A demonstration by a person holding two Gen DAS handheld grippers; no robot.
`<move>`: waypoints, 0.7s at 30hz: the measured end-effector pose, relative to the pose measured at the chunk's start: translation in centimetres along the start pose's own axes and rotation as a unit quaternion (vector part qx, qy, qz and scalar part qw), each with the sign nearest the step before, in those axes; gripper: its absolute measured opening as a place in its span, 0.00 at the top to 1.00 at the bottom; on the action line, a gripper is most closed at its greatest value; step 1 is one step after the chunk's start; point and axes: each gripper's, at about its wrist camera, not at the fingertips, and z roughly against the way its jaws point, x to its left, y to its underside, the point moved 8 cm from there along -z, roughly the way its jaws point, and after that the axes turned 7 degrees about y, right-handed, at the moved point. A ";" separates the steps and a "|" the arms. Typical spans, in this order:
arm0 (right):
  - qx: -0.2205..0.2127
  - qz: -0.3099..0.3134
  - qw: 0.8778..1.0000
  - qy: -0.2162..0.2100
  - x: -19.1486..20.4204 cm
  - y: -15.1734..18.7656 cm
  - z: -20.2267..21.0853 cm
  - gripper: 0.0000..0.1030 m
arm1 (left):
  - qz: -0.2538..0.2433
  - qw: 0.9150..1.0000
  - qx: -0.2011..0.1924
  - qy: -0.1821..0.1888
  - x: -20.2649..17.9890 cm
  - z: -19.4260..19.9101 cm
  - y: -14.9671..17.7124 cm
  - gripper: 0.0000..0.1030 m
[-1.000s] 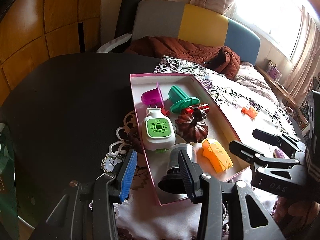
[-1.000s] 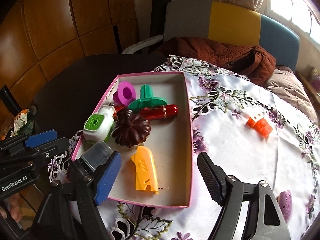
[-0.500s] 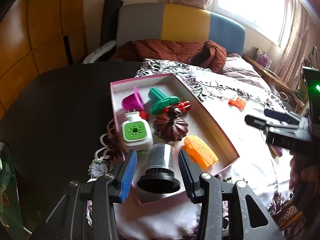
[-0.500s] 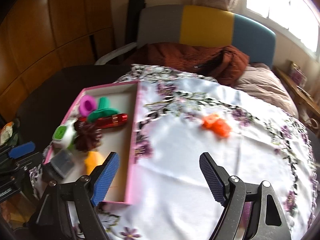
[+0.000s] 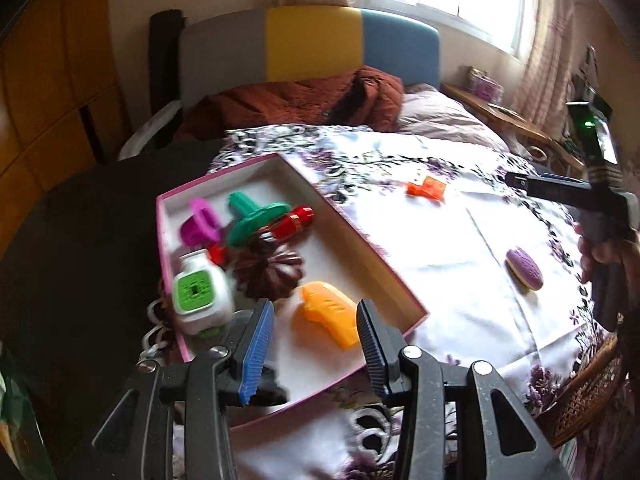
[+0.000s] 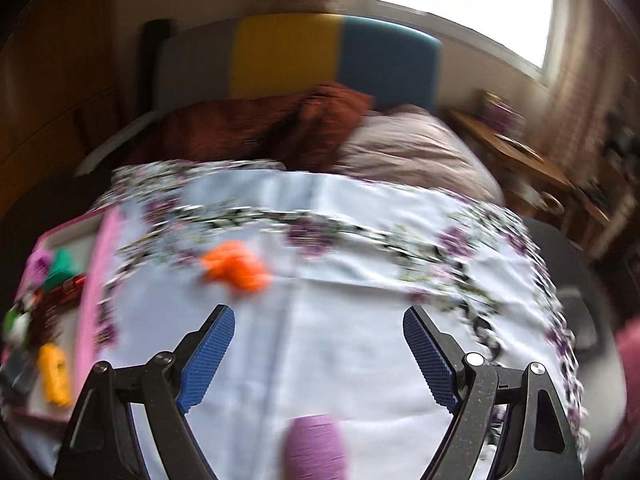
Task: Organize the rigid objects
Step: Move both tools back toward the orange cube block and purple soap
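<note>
Purple oval piece (image 5: 524, 269), lying flat on the flowered cloth (image 5: 440, 248) right of the pink box (image 5: 360, 240): likely light, stiff, smooth; best pinched across its narrow width. Right gripper (image 6: 319, 354), jaws opening and empty, hovers over it. Left gripper (image 5: 316, 344), jaws at their narrowest, holds nothing above the box. Orange piece (image 5: 427, 189) lies farther off; a bed stands behind.

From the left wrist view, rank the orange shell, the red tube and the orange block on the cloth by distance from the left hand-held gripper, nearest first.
1. Orange shell: in the pink box, right by the left hand-held gripper.
2. Red tube: deeper in the box.
3. Orange block: outside the box, on the floral cloth.
</note>
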 end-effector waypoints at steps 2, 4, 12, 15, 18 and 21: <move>0.015 -0.044 0.999 0.019 -2.3 0.4 -1.1 0.16 | -0.010 1.000 0.005 0.011 -1.1 -0.5 -0.4 0.58; 0.030 -0.093 0.995 0.021 -4.2 0.5 -1.8 0.16 | -0.020 1.000 0.010 0.019 -2.2 -1.2 -0.7 0.58; 0.053 -0.158 0.986 0.031 -6.7 1.4 -2.5 0.15 | -0.047 0.997 0.034 0.047 -6.2 -3.8 -1.8 0.58; 0.065 -0.178 0.981 0.030 -7.3 1.8 -2.7 0.13 | -0.056 0.996 0.044 0.062 -7.5 -4.9 -2.3 0.58; 0.074 -0.196 0.978 0.023 -7.8 2.1 -3.0 0.13 | -0.053 0.995 0.056 0.070 -8.2 -6.2 -2.7 0.58; 0.078 -0.199 0.977 0.022 -7.9 2.2 -3.1 0.13 | -0.049 0.993 0.071 0.077 -8.7 -7.7 -3.4 0.53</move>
